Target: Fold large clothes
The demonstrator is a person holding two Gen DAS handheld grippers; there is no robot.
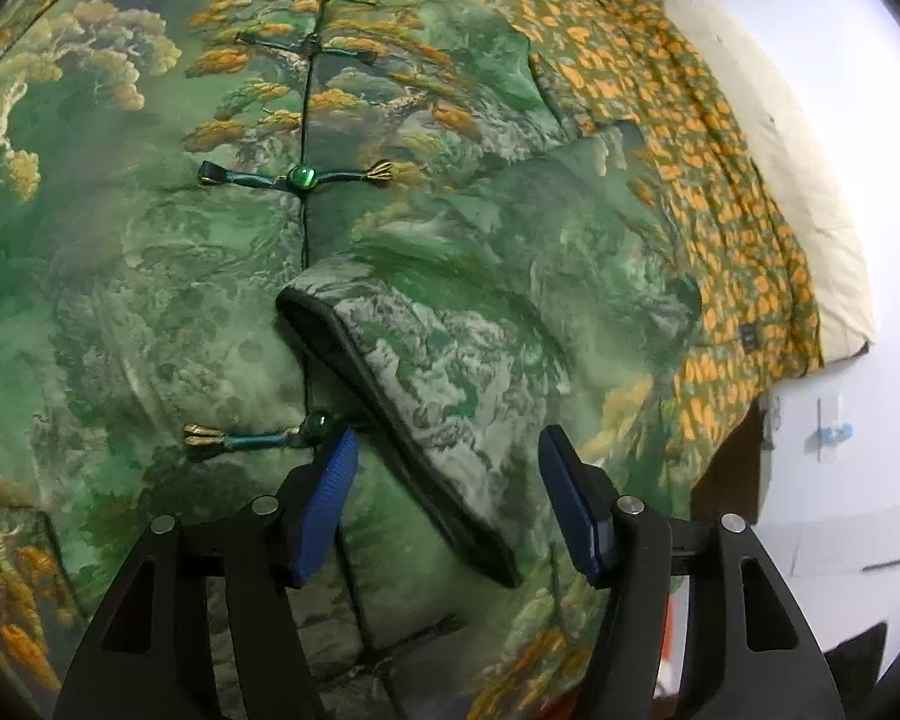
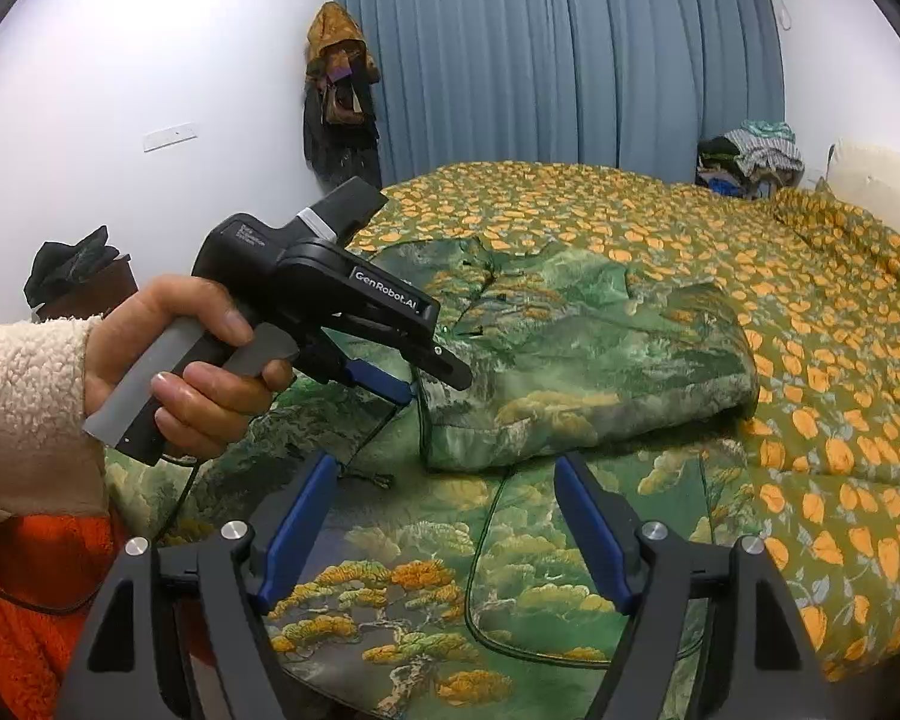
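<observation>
A large green padded jacket (image 1: 150,252) printed with pines and mountains lies on the bed, front up, closed by knot fastenings with green bead buttons (image 1: 301,175). One sleeve (image 1: 438,384) is folded across its front, the black-trimmed cuff lying between my left gripper's fingers. My left gripper (image 1: 447,450) is open just above that cuff. In the right wrist view the jacket (image 2: 570,348) is partly folded and the left gripper (image 2: 414,381) hovers at the folded sleeve. My right gripper (image 2: 444,486) is open above the jacket's hem, holding nothing.
The bed has a green quilt with orange leaves (image 2: 780,312) and a cream headboard (image 1: 768,138). Blue curtains (image 2: 552,60) hang behind, with clothes on a hook (image 2: 336,90), a clothes pile (image 2: 750,159) at the far right and a dark side table (image 2: 84,288) at left.
</observation>
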